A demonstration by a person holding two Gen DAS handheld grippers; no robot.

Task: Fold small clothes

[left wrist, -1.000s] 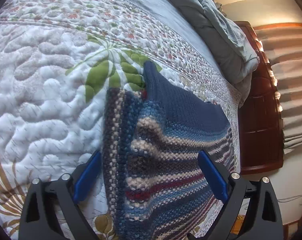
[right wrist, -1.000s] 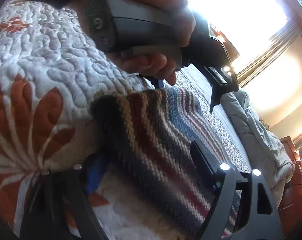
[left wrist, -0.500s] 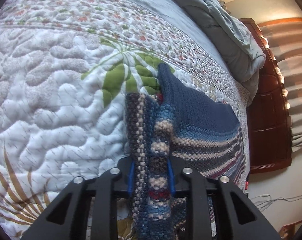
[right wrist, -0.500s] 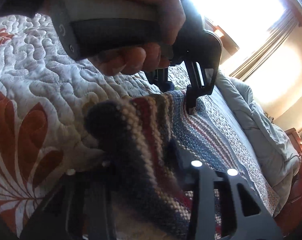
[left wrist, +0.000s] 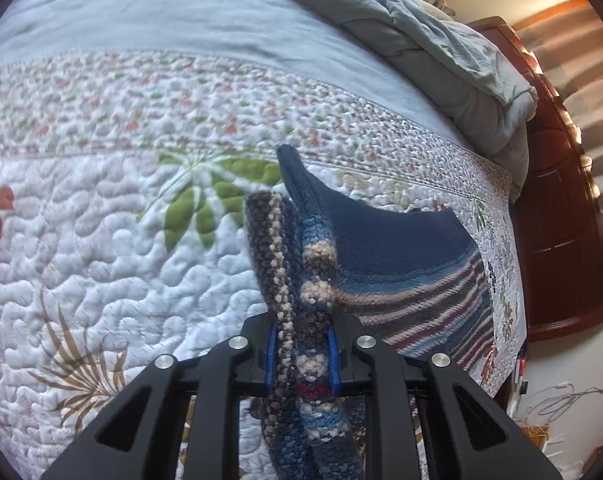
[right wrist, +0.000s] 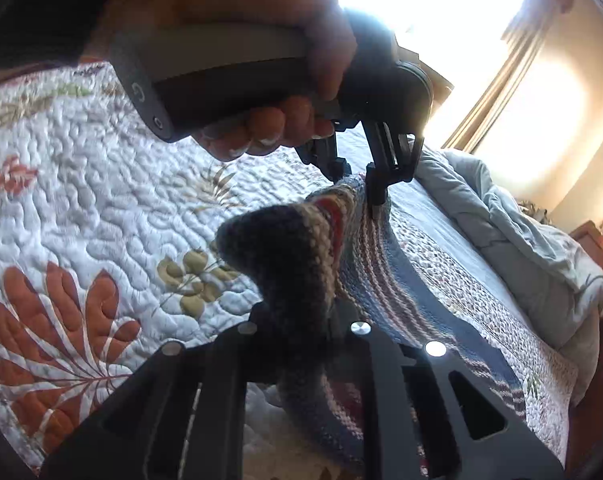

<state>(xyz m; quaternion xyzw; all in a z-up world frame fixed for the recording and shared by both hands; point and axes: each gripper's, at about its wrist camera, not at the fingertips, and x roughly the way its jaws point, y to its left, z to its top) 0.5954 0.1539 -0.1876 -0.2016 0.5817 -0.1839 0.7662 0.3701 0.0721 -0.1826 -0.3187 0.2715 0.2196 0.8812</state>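
Left gripper (left wrist: 299, 354) and right gripper (right wrist: 297, 320) each clamped on a bunched edge of the striped knit (left wrist: 401, 264); soft, thick, limp — best held at corners.

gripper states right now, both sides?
Left gripper: jaws closed on a bunched edge of the striped knit garment.
Right gripper: jaws closed on another bunched edge of the same garment, lifted off the quilt.
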